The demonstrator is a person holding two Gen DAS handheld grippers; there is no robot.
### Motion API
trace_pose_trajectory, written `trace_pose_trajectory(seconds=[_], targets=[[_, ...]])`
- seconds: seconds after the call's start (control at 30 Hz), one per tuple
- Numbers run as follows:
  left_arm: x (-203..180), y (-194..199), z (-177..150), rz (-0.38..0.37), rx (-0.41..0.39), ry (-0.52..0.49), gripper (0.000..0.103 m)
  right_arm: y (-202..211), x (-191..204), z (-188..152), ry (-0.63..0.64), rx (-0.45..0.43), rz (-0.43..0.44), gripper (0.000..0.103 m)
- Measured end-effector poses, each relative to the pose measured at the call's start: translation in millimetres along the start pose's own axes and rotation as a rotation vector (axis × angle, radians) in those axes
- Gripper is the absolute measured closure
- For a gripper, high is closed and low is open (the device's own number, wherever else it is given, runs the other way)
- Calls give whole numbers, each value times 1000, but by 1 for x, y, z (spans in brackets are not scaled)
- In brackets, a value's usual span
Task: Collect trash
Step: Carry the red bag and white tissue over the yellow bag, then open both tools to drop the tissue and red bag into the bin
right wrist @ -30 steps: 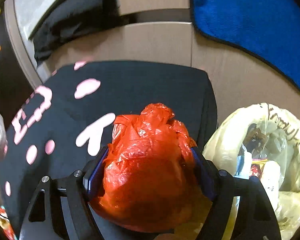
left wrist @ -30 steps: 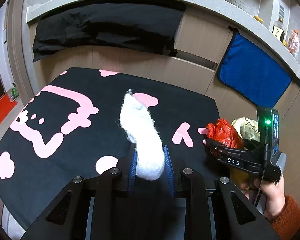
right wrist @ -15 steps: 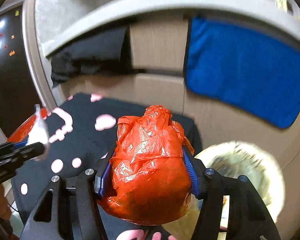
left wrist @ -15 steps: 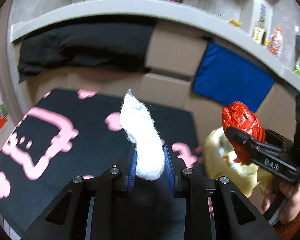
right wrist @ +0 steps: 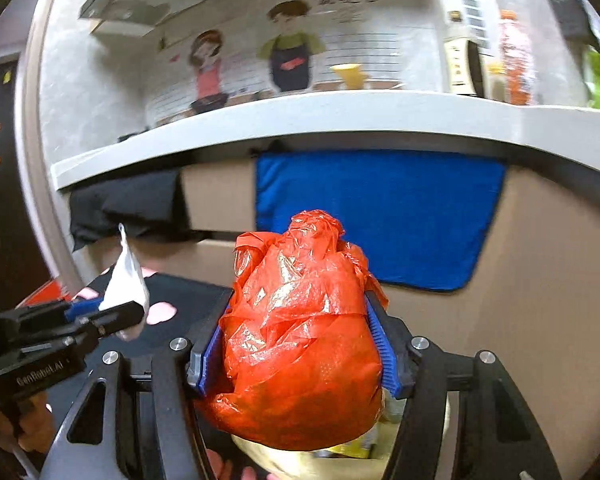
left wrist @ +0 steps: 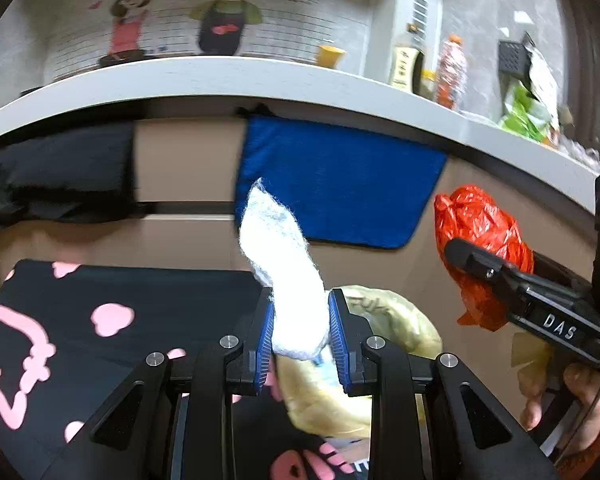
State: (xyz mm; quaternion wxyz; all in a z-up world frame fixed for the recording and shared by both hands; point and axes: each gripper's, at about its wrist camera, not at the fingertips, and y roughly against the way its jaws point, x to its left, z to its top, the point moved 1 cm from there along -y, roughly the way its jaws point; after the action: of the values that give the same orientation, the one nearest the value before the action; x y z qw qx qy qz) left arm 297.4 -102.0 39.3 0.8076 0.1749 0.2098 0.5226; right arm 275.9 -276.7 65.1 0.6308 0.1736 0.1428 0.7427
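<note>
L gripper (left wrist: 300, 338) clamped tight on white wad (left wrist: 280, 256), prob tissue or cotton. Pads pinch its lower end so most of it sticks up and fwd past the fingertips, which keeps it clear of the jaws for a clean drop. R gripper (right wrist: 296, 344) squeezed on crumpled red plastic bag (right wrist: 300, 328), blue pads bite both sides at the widest part. Bag bulges above and below the jaws, so grip looks firm enough for a soft, springy thing, though plastic could slip if loosened.

Landmark = yellowish trash bag (left wrist: 380, 320), mouth open, sitting just beside the black cloth w/ pink print (left wrist: 100, 320). White wad is above and slightly in front of trash bag's near rim; trash bag shows right behind and under L fingers. Red bag is up and to the right of trash bag in L view, well above its mouth; in R view trash bag's rim peeks out directly under red bag. A hand (left wrist: 572, 396) grips R handle, right of trash bag.

Judgement: both pieces held high over the trash bag's opening to line up for release. Neither is in yet. Blue towel (left wrist: 340, 188) hangs on cabinet front behind trash bag, not part of task.
</note>
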Motion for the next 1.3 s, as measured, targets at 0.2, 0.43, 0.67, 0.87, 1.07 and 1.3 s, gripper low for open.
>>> trace_pose_trajectory(seconds=[0.2,0.43,0.67,0.87,1.07,1.3], targets=[[-28,-28,-3,-50,42,-24,76,6,-36,-9,-35,4,-60,45],[-39,-60,-10,-100,90,-17,75,-6,-58,-28,-70,38,-80,44],[-37,-99,-27,-116,163,3,75,-29,-75,-47,-117,86,-73,44],[-30,-132,-38,-224,219,41,45,-43,-84,-57,-137,114,-81,43],[-14,-134,-40,-182,234,74,40,-58,-88,-66,-164,144,-82,43],[5,-88,-41,-82,199,84,40,-77,-79,-70,-172,166,-66,34]])
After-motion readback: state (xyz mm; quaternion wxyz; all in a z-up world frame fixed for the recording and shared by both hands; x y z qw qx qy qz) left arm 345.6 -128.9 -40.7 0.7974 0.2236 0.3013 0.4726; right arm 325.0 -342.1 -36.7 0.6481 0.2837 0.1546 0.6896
